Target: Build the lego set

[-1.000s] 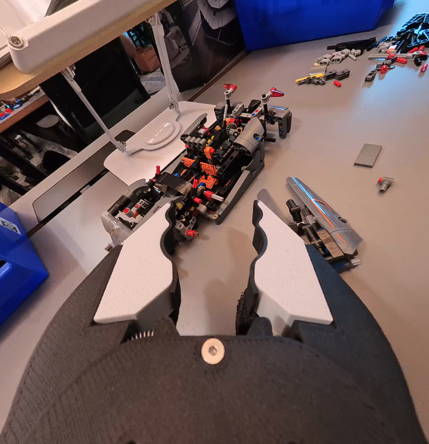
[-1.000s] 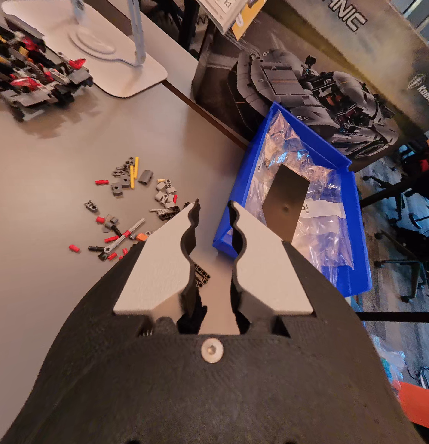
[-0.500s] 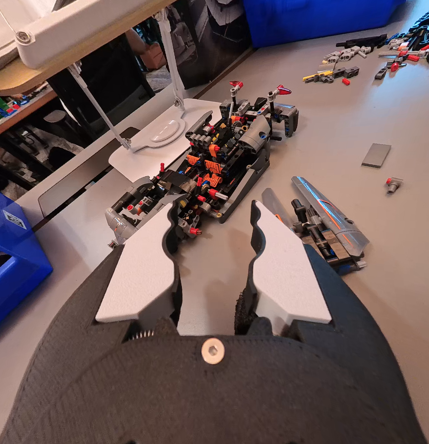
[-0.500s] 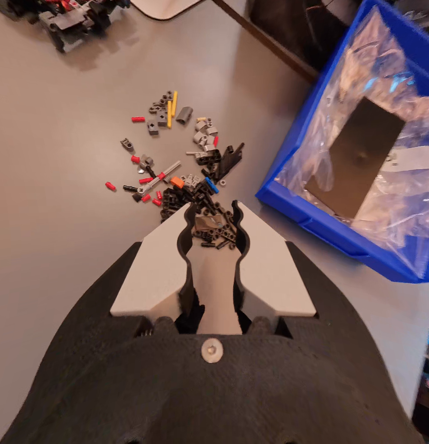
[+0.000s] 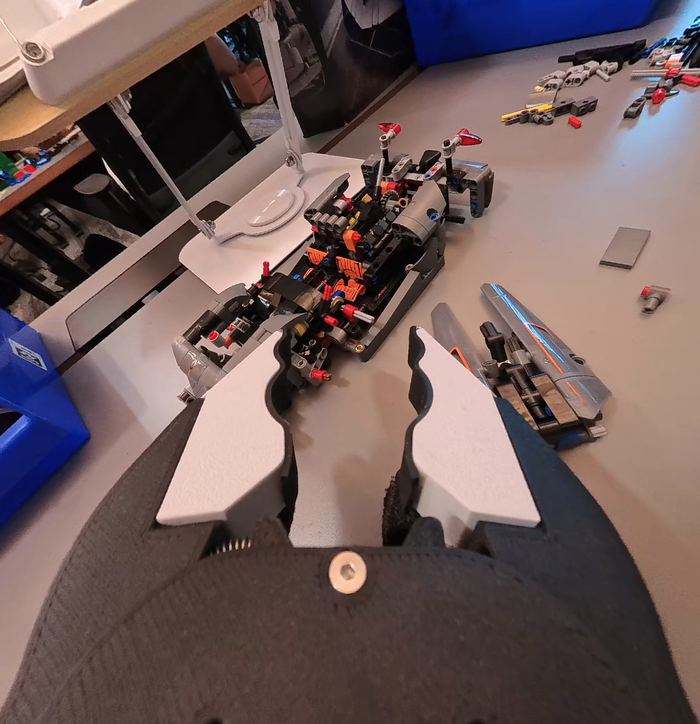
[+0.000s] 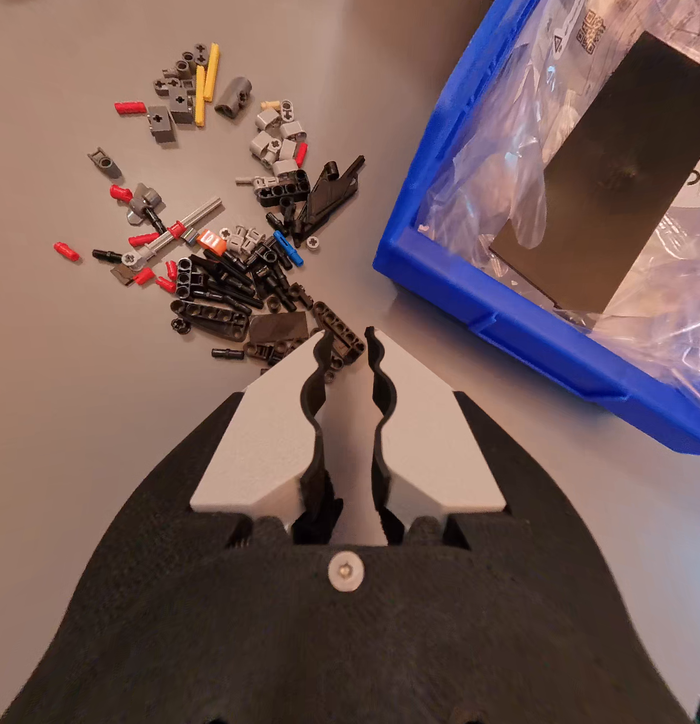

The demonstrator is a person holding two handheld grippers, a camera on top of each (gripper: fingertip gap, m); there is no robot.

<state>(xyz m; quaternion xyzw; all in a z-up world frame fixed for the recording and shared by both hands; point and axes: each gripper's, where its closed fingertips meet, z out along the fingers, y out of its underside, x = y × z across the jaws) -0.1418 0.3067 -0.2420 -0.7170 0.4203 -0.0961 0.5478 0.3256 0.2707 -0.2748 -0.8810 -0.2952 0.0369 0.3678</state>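
Note:
The part-built Lego car chassis (image 5: 364, 266), black and grey with orange and red bits, lies on the grey table ahead of my left gripper (image 5: 346, 333). That gripper is open and empty, its tips just short of the chassis's near end. A grey side panel assembly (image 5: 536, 360) lies to its right. In the right wrist view a pile of loose small pieces (image 6: 231, 250), mostly black, grey and red, lies on the table. My right gripper (image 6: 346, 333) hovers over the pile's near edge, narrowly open and empty, with a black beam (image 6: 338, 331) at its tips.
A blue bin (image 6: 536, 325) with clear plastic bags stands right of the pile. A white lamp base (image 5: 258, 219) sits behind the chassis. A grey flat tile (image 5: 624, 252), a small grey connector (image 5: 654, 298) and more loose parts (image 5: 615, 86) lie at far right. Another blue bin (image 5: 23, 411) stands at left. The left gripper's tips are roughly 50 cm from the right gripper's. The small grey connector (image 5: 654, 298) is about 12 cm from my left fingertips and 35 cm from my right.
My right gripper has tilted down and moved in over the loose pile, which now fills the view. My left gripper has barely shifted and stays open.

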